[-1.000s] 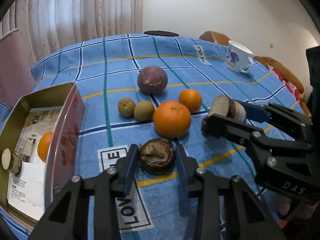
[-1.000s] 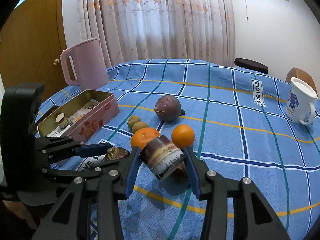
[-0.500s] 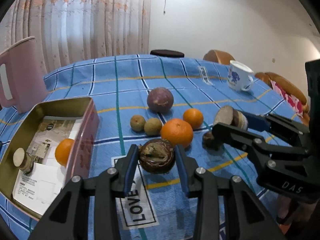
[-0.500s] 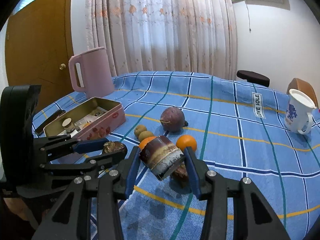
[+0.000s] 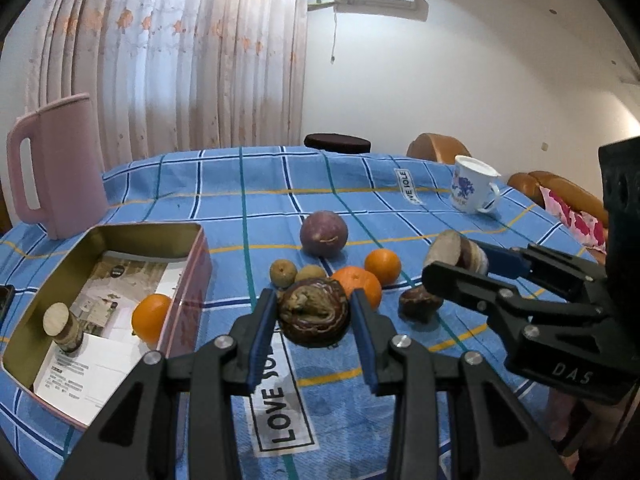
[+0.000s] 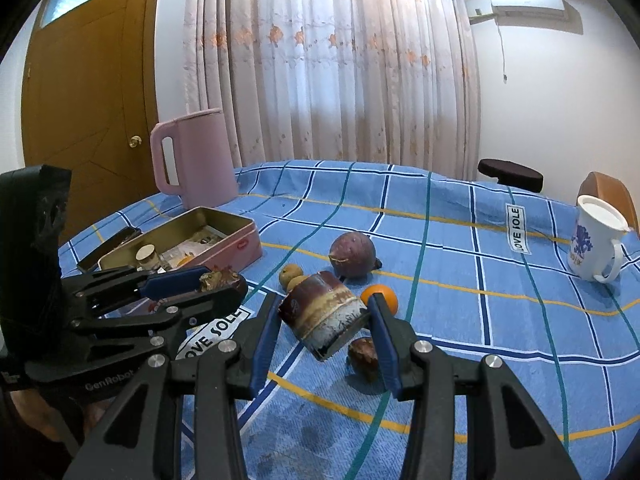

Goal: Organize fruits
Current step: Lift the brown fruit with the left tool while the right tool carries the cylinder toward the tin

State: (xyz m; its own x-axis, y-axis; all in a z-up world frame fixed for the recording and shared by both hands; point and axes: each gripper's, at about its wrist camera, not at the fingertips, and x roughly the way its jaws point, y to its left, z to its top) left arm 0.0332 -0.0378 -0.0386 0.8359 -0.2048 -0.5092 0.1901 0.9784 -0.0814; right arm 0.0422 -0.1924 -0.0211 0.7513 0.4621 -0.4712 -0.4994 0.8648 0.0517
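Observation:
My left gripper (image 5: pixel 314 300) is shut on a dark brown wrinkled round fruit (image 5: pixel 314 314), held above the blue checked cloth. My right gripper (image 6: pixel 325 304) is shut on a brown-and-cream banded cylindrical piece (image 6: pixel 326 316), tilted in the air. Each gripper shows in the other's view: the right gripper (image 5: pixel 456 256) on the right, the left gripper (image 6: pixel 220 282) on the left. An open pink tin (image 5: pixel 198 256) at the left holds an orange (image 5: pixel 151 317) and a similar cylinder (image 5: pixel 62 322). On the cloth lie a purple fruit (image 5: pixel 323 233), two oranges (image 5: pixel 383 266), two small brown fruits (image 5: pixel 283 270) and another dark fruit (image 5: pixel 420 304).
A pink jug (image 5: pixel 60 168) stands behind the tin at the far left. A white mug with a blue print (image 5: pixel 470 190) stands at the far right of the table. Chair backs and a dark stool show beyond the far edge. A dark flat object lies beside the tin (image 6: pixel 108 246).
The left gripper has lifted the brown fruit off the cloth and tipped upward, so more wall and curtain show. The right gripper has tipped up a little, its cylinder still held.

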